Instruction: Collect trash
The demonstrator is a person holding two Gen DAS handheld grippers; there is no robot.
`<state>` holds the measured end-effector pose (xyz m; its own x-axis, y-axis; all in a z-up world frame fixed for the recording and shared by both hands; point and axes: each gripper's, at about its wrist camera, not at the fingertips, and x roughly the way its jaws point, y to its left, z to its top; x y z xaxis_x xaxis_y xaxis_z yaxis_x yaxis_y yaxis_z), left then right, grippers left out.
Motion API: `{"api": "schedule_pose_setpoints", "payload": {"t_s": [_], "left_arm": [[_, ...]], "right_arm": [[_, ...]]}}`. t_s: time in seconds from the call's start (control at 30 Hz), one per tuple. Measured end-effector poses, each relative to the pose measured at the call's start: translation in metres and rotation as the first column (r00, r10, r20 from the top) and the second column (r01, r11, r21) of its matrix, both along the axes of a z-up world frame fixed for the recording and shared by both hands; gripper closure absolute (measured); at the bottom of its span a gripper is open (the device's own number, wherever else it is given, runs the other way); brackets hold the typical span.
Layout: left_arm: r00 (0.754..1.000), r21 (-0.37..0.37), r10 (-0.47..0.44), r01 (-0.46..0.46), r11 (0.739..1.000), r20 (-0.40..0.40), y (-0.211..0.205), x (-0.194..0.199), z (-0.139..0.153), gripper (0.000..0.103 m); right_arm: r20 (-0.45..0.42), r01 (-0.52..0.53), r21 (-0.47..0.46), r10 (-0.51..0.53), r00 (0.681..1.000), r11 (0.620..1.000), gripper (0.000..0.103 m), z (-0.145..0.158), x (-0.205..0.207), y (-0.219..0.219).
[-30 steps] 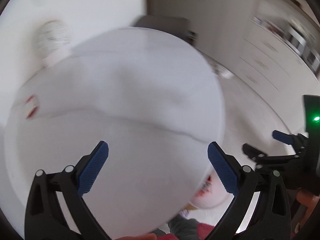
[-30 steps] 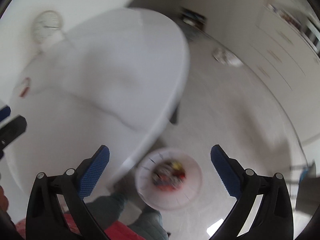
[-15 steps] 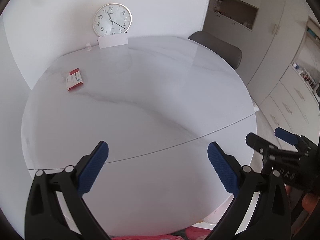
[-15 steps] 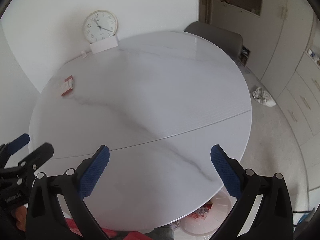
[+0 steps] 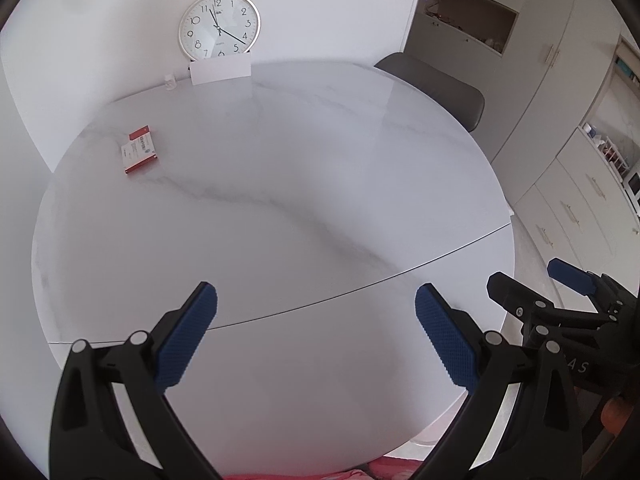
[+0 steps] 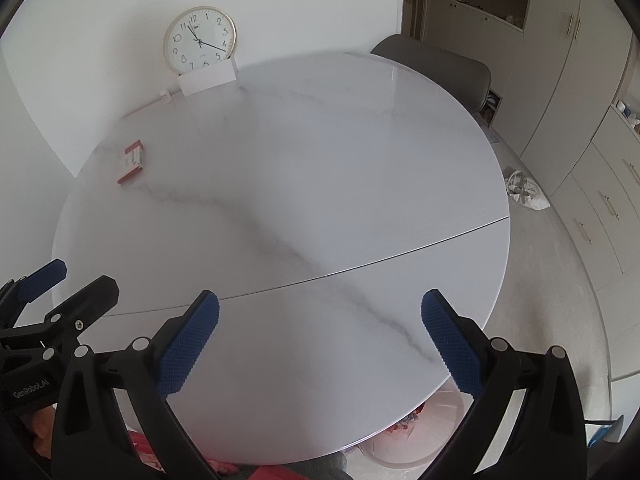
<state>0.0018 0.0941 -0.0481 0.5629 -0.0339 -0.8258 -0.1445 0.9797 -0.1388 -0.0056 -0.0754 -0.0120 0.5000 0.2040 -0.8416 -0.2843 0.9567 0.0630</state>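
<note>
A small red and white box lies flat near the far left rim of the round white marble table. My left gripper hovers open over the near part of the table, nothing between its blue pads. My right gripper is open too, above the near right part of the table; it also shows at the right edge of the left wrist view. A pale bin with colourful trash inside peeks out on the floor under the table's near edge.
A round wall clock and a white card stand at the table's far edge. A grey chair sits at the far right. A crumpled white bag lies on the floor by the cabinets.
Both views swung up from the floor and bin to look across the table, then steadied and moved slightly closer. Both grippers stayed open.
</note>
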Motion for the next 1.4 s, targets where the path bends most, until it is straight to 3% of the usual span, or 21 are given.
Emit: {"api": "schedule_pose_setpoints", "payload": {"t_s": [1.4], "left_arm": [[1.0,0.007,-0.014,0.015,1.0,-0.01,-0.0018,-0.0005,-0.0041,0.008]], "right_arm": [[-0.002,0.011,-0.001,-0.011,1.0,1.0,0.003,0.0005,-0.0041,-0.002]]}}
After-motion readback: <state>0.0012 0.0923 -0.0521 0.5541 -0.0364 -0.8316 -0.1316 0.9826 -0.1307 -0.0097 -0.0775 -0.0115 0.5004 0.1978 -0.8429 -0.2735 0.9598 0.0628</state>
